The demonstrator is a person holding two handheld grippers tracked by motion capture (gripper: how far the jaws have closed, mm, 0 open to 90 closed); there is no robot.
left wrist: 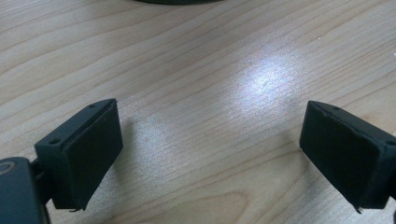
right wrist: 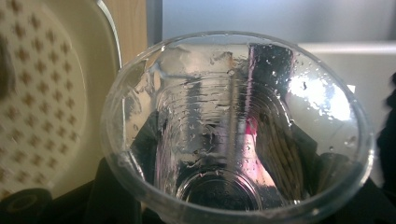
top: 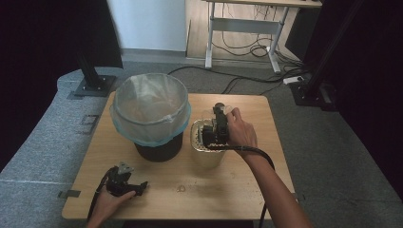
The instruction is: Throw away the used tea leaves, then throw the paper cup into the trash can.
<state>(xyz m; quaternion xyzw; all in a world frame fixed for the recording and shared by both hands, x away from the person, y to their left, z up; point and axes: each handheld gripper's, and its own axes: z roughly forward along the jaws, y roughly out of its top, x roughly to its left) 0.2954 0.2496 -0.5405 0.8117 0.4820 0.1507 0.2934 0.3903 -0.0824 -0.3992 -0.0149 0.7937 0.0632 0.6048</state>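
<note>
Over the cream perforated plastic strainer basket [top: 205, 137], the right gripper [top: 219, 119] clamps a wet clear plastic cup [right wrist: 236, 130] tipped sideways, seemingly to drain it, while the left gripper [left wrist: 210, 154] rests wide open and empty on the wooden table [top: 166, 185].

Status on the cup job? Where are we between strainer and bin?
Done: the clear plastic cup is gripped in the right gripper and looks emptied, with droplets on its wall.
In hand: it is held over the perforated strainer container.
Left: probably dropping the cup into the lined bin. The left gripper rests open on the table.
</note>
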